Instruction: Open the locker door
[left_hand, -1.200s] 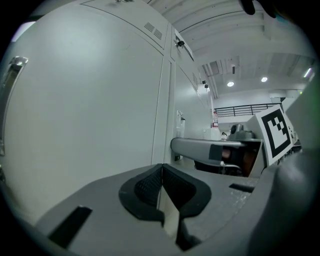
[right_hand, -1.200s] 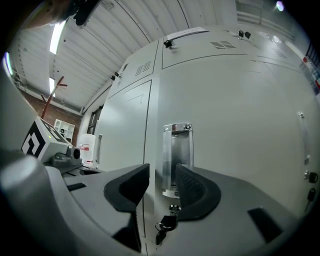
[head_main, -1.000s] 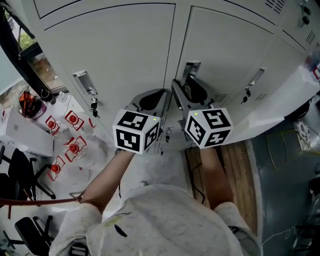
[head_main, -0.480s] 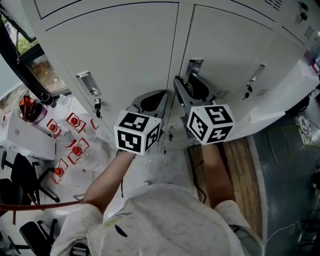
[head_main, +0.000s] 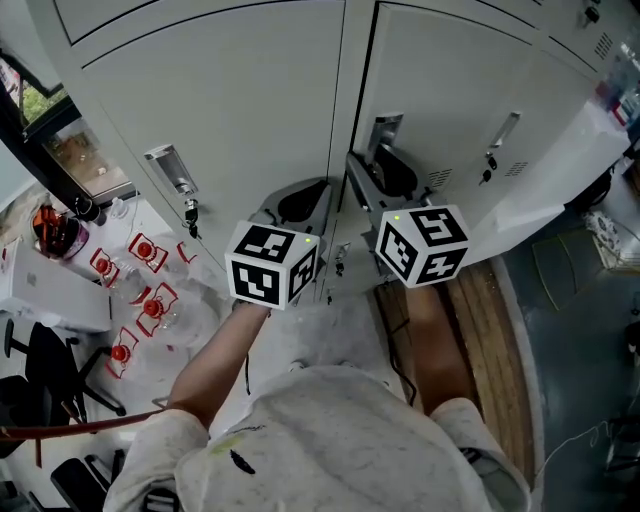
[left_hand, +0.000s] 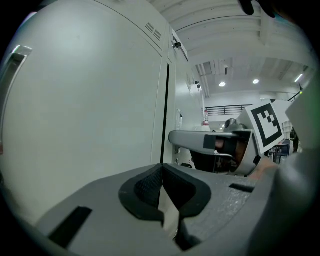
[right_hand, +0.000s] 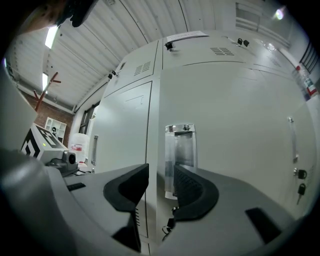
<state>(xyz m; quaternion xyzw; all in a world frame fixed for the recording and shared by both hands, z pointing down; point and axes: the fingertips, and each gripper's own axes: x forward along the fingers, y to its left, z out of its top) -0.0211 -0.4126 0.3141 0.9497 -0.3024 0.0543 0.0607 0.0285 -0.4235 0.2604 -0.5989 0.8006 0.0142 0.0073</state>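
left gripper (left_hand: 161, 169): jaws together, nothing between | right gripper (right_hand: 161, 181): jaws wide apart, pointed at recessed handle (right_hand: 181, 150) of closed locker door (right_hand: 240, 115)

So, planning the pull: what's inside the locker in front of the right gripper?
Nothing inside shows: the door is shut. Only its recessed handle and a key below show.

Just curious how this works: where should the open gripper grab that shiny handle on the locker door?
Probably the upright metal handle, head-on with the right gripper, open jaws straddling its width: it stands tall and slim on the locker door.
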